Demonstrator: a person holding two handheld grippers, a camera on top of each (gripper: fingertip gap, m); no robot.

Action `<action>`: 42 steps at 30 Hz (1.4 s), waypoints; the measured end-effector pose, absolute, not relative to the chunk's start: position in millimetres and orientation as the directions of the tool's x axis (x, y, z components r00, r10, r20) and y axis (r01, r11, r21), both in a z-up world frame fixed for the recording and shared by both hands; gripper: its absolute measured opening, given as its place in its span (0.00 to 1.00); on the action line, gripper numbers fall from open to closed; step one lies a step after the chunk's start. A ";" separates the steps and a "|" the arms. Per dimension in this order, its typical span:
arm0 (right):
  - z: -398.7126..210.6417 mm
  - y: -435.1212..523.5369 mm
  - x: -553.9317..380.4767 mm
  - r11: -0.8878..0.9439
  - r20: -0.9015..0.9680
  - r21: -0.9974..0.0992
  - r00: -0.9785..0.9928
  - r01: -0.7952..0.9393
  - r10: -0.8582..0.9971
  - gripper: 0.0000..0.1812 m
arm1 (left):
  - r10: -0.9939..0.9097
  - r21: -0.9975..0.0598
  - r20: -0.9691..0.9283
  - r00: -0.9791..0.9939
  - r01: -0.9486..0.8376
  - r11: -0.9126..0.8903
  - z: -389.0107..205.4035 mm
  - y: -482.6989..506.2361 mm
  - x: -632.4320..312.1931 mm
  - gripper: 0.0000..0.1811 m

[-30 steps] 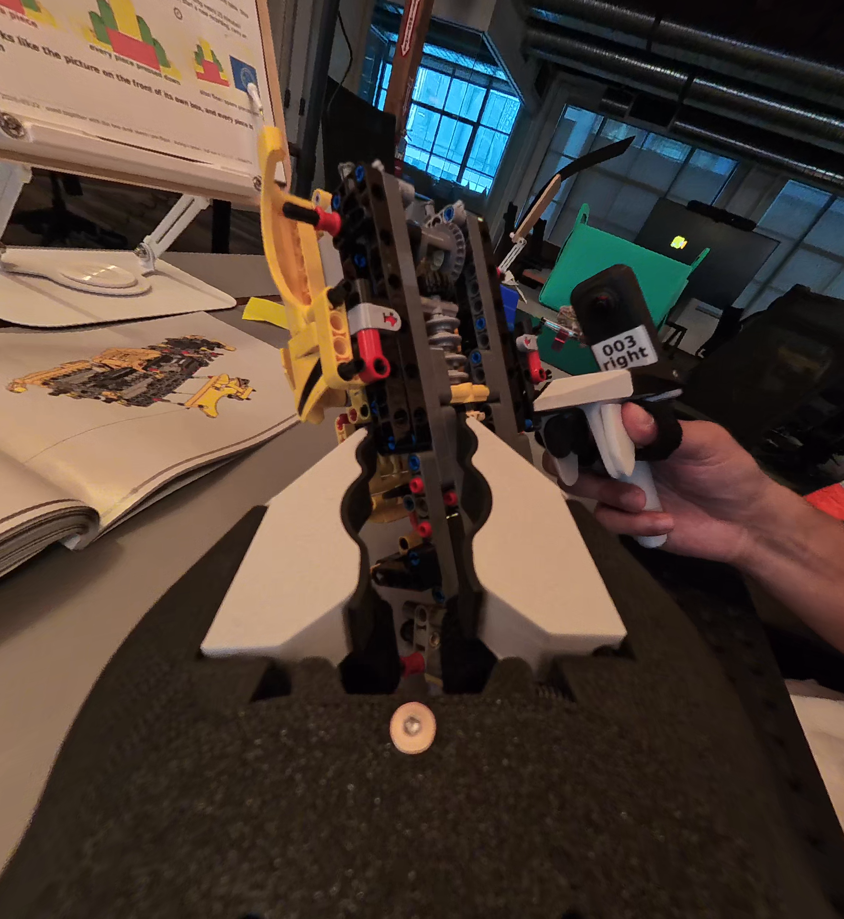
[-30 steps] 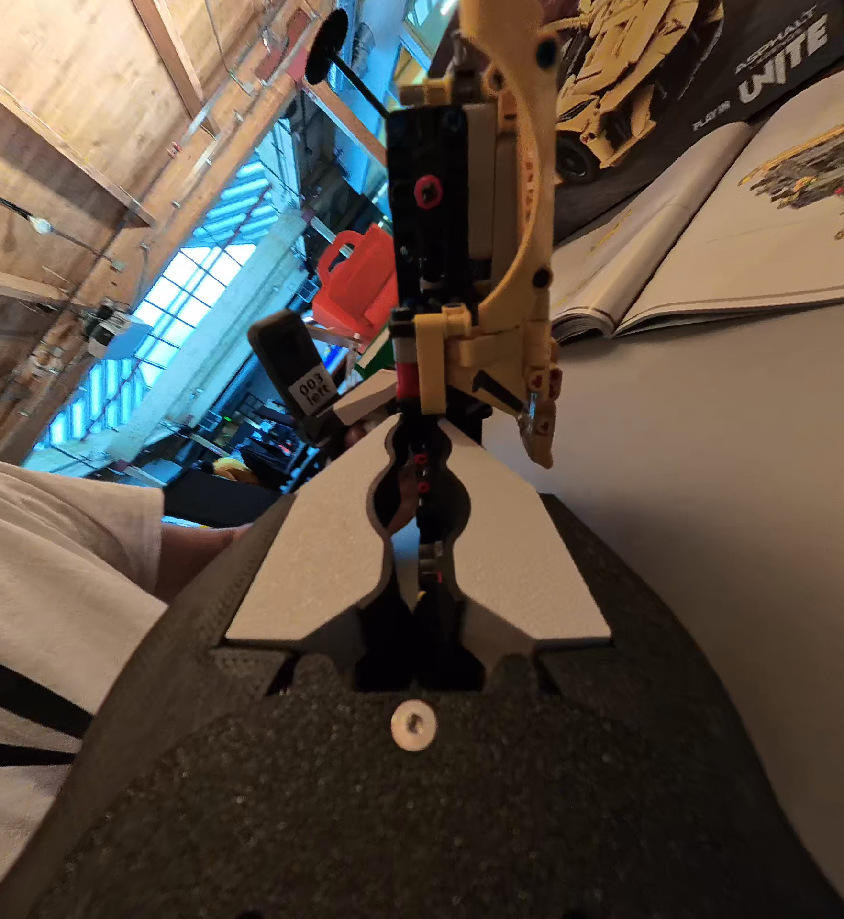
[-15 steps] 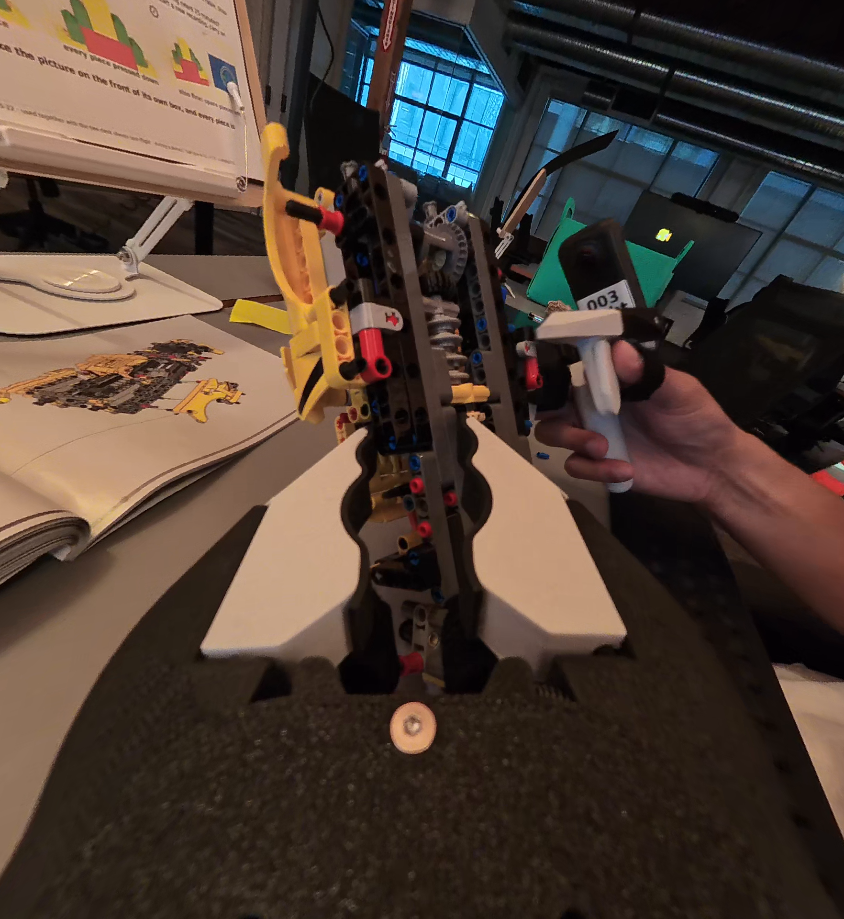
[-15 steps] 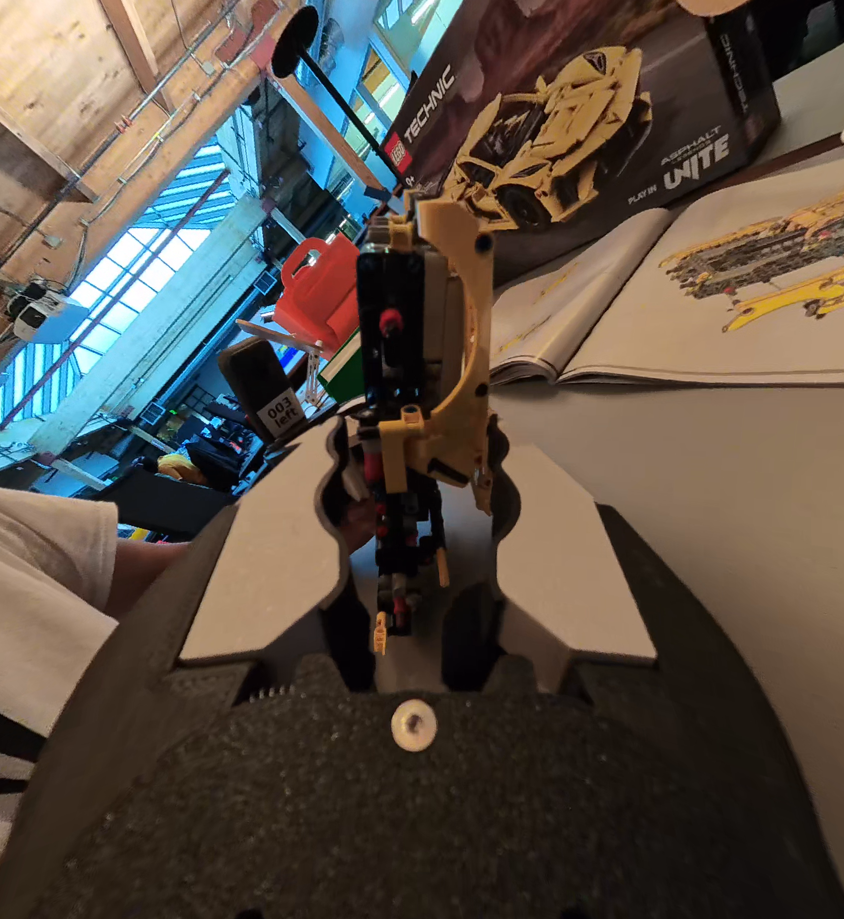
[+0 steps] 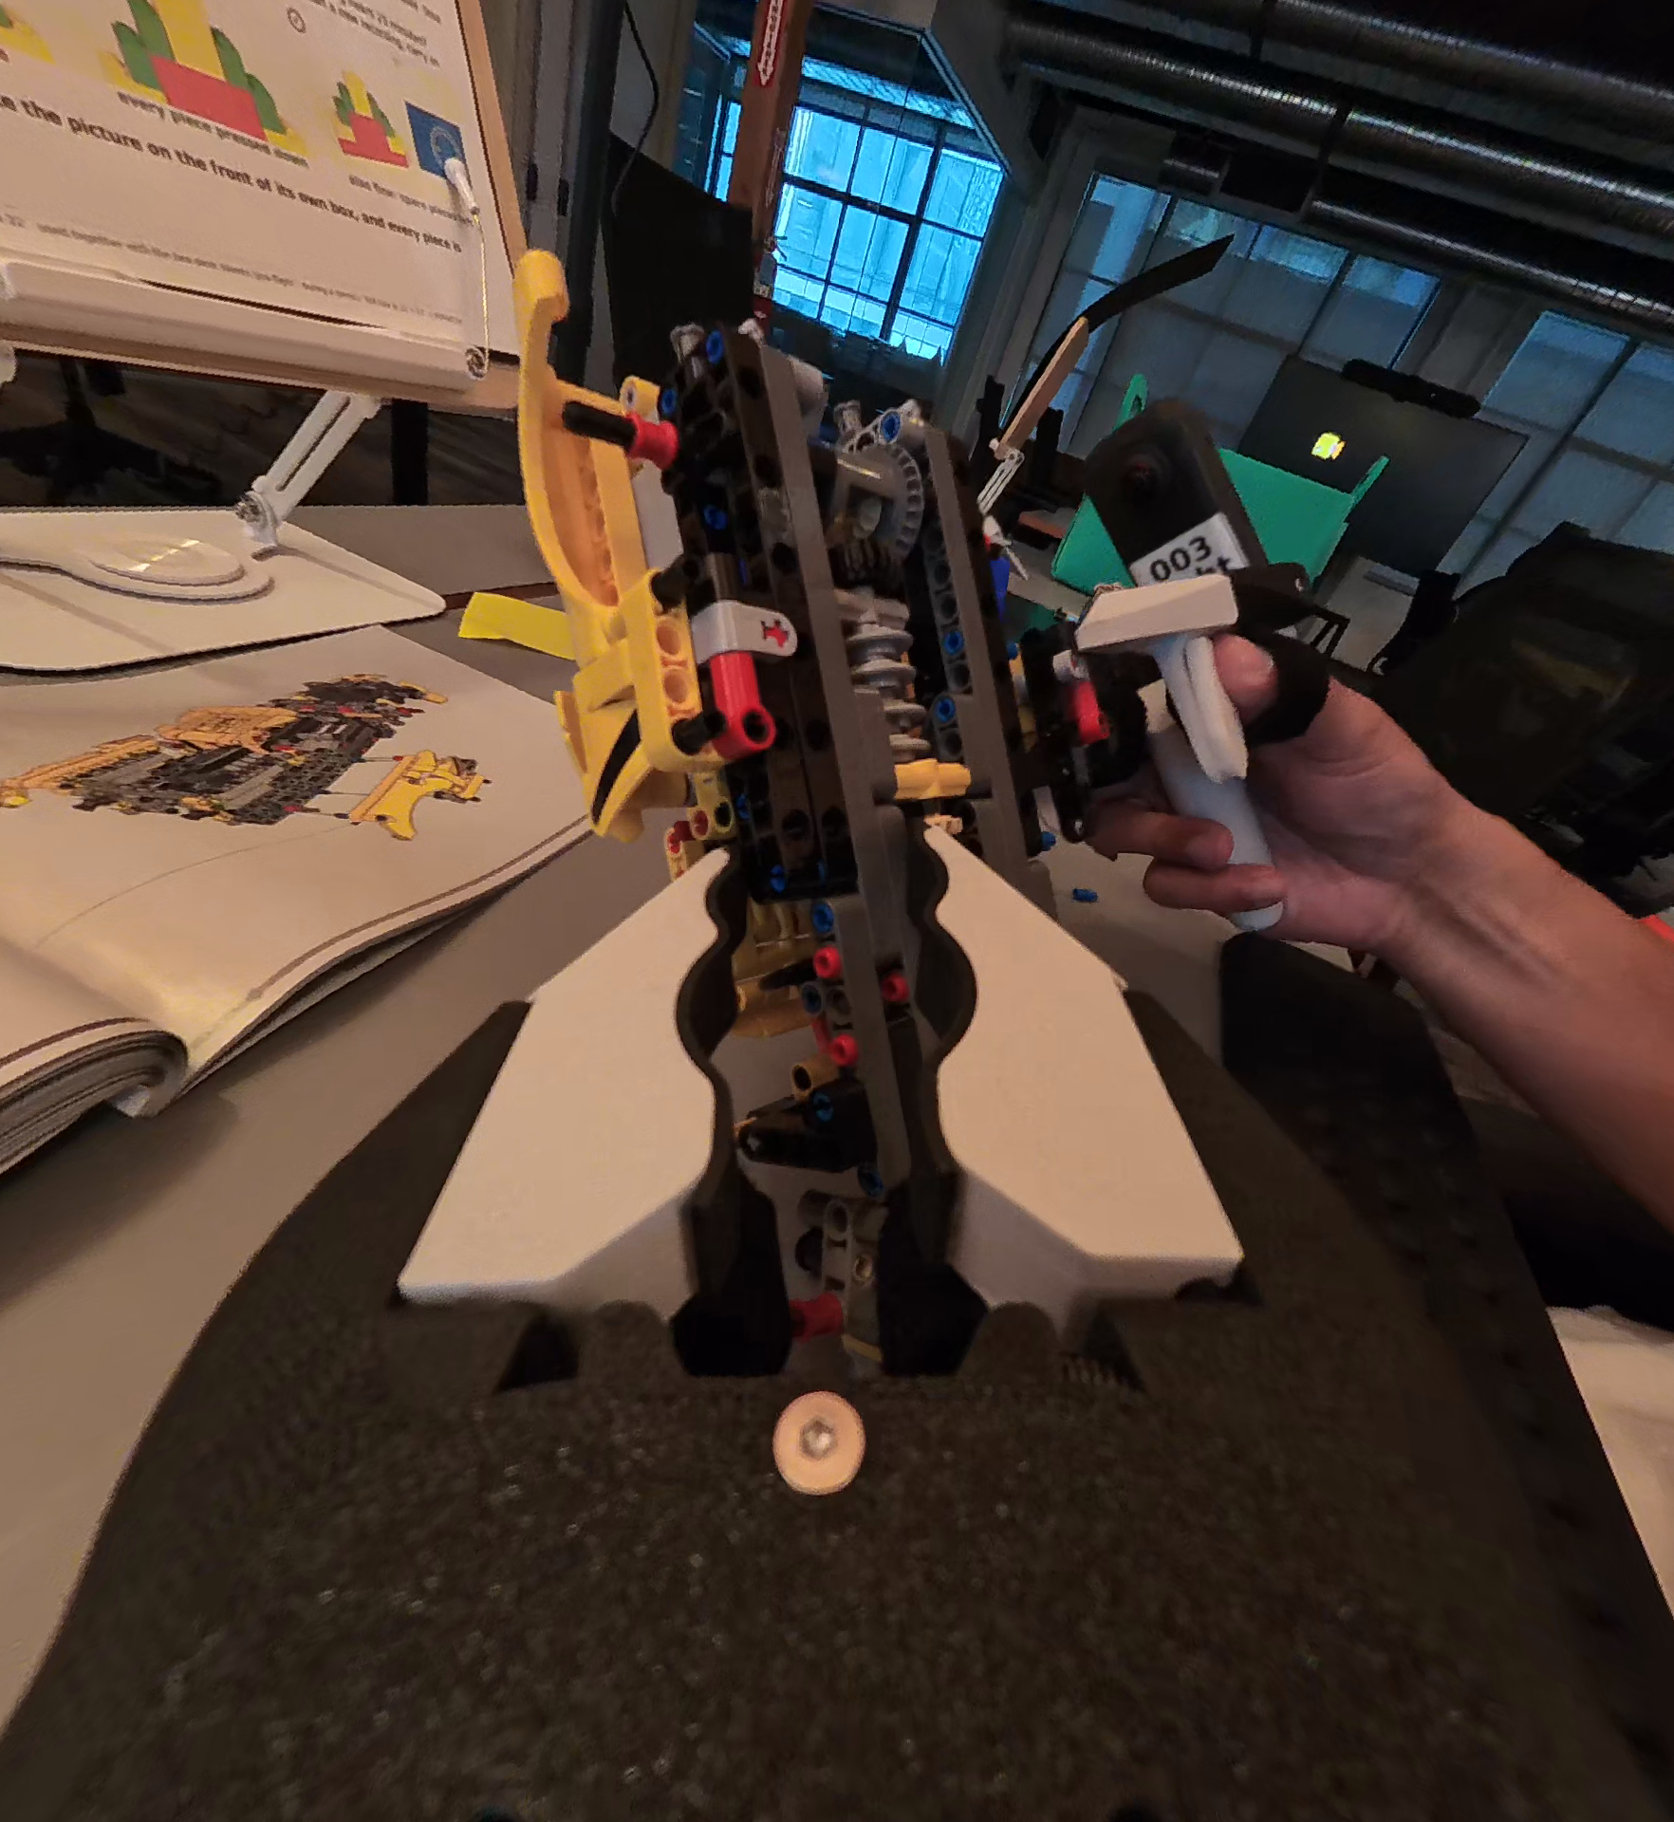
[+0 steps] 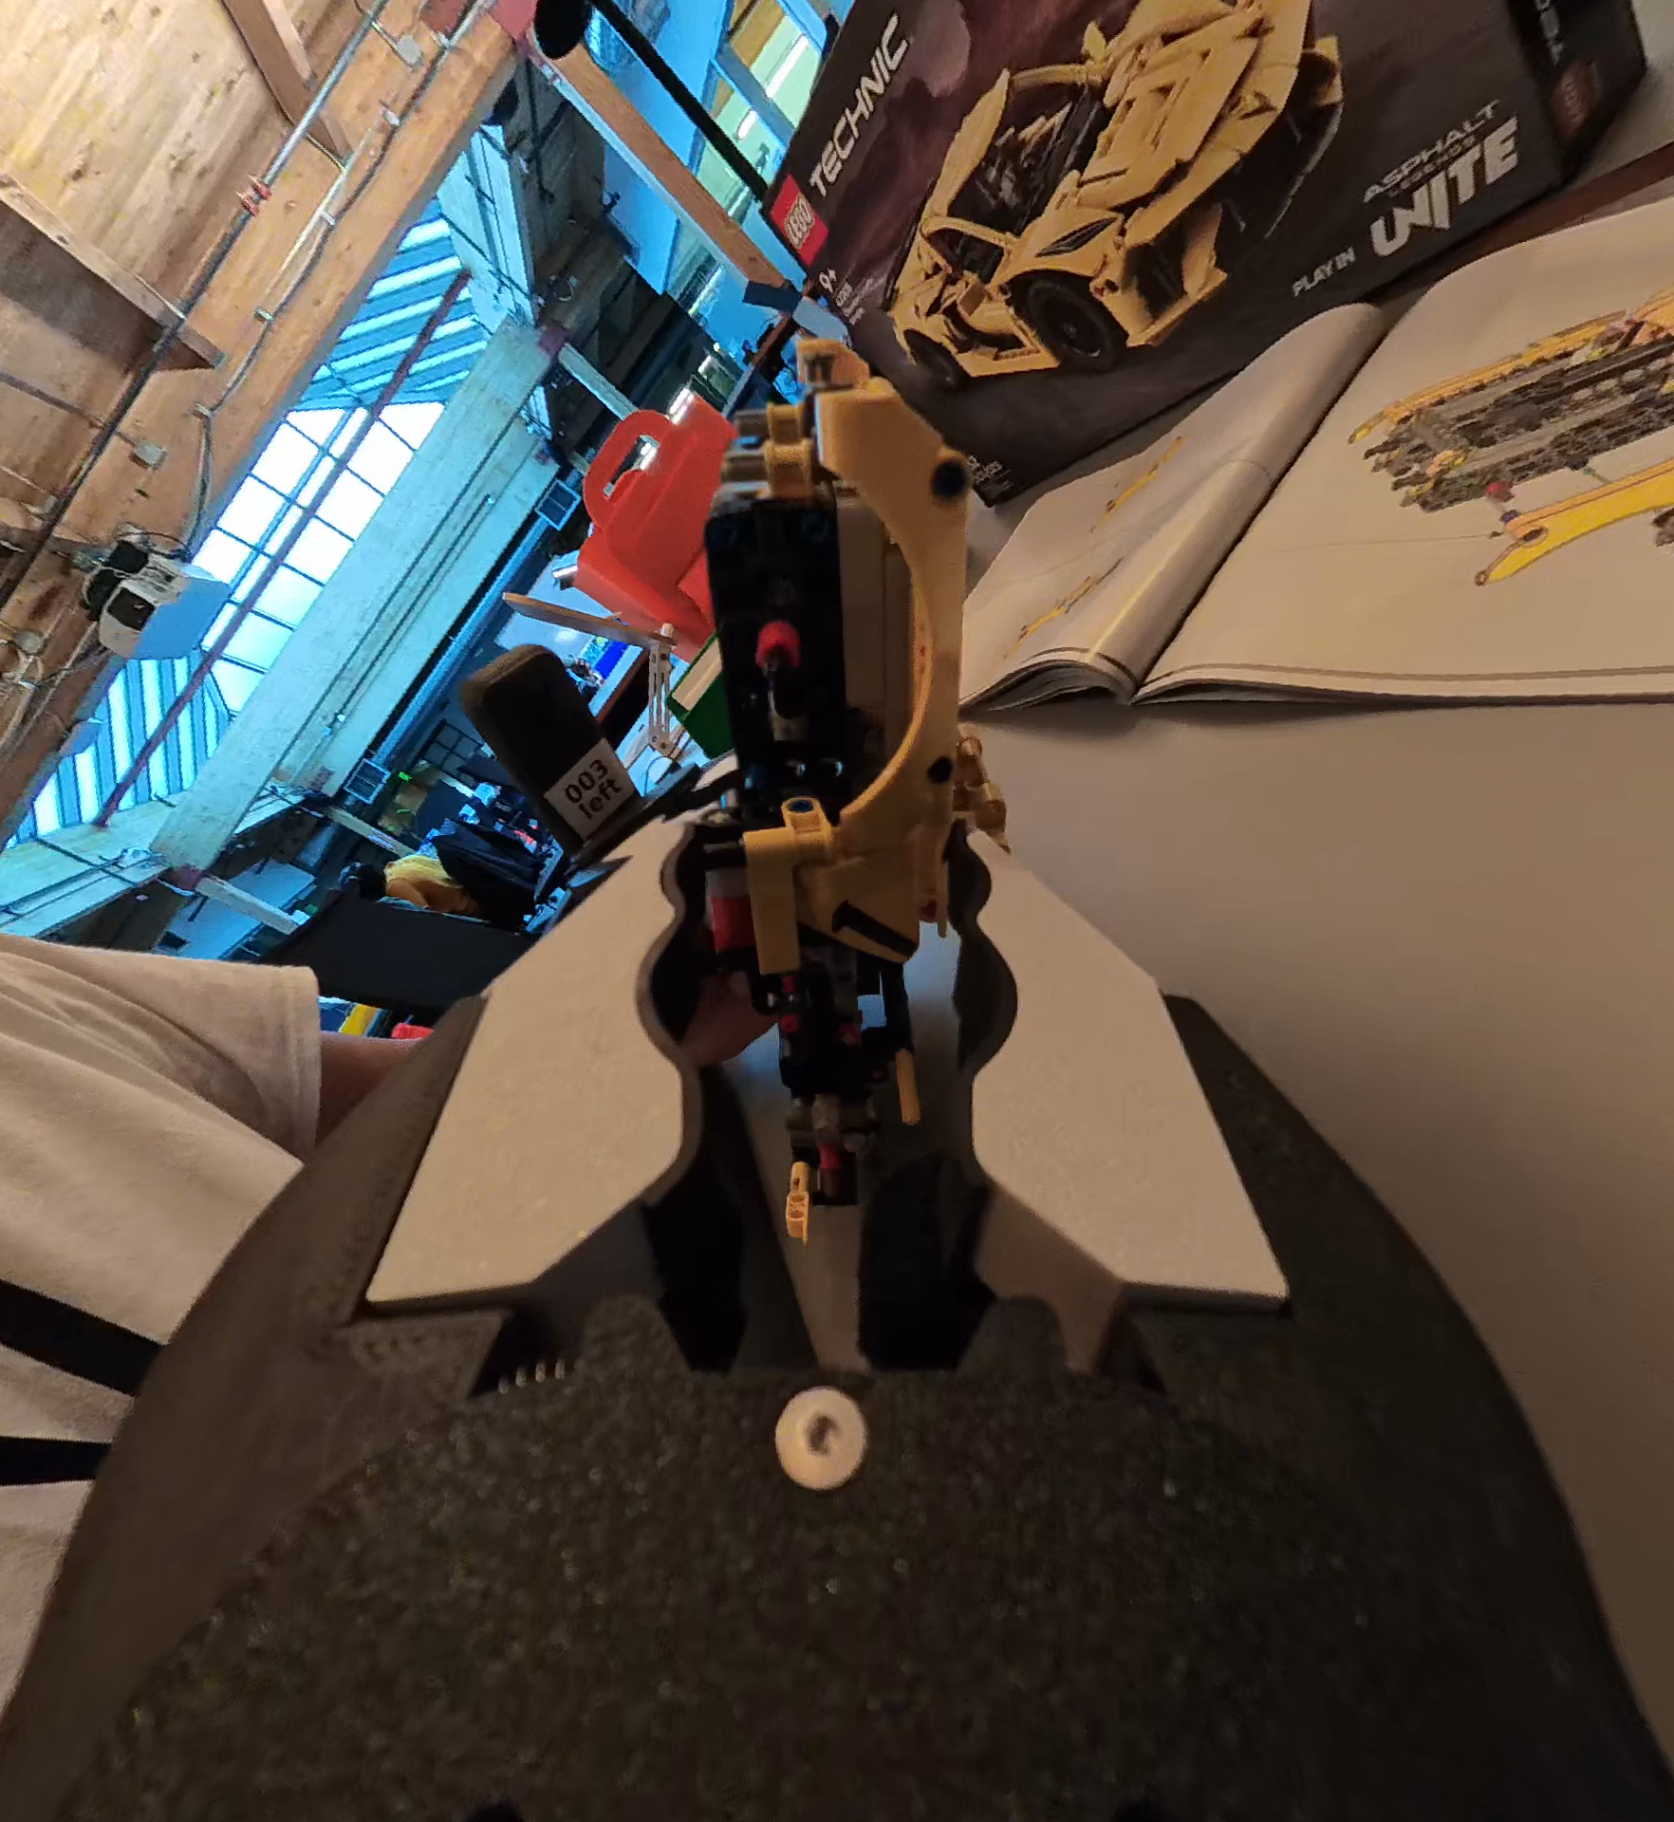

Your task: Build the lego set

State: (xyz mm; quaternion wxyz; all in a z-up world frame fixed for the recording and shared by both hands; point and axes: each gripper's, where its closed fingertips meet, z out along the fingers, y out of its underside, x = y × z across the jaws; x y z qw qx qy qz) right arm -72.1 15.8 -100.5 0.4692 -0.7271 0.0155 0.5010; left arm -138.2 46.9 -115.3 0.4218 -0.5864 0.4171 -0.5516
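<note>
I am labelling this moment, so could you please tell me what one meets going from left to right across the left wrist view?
Open instruction booklet → yellow curved piece on the lego model held in the left gripper → right gripper → the hand that holds it.

This looks like a big industrial loft turned workshop or lab. Tall multi-pane factory windows [image 5: 858,232] glow blue at the upper middle of the left wrist view, with dark pipes [image 5: 1405,128] running under the ceiling at upper right. In the right wrist view, timber beams and planking [image 6: 94,197] fill the upper left. A grey bench [image 6: 1356,937] carries an open instruction booklet [image 5: 222,838], a boxed model-car kit [image 6: 1158,177] and a stand-mounted instruction sheet [image 5: 192,148].
</note>
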 end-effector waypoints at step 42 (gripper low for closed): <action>-124.6 14.2 -84.6 -0.490 -0.717 -0.693 0.576 -0.529 0.391 0.20 | -0.881 -0.883 0.468 0.067 0.008 -0.469 -125.6 60.0 -140.1 0.18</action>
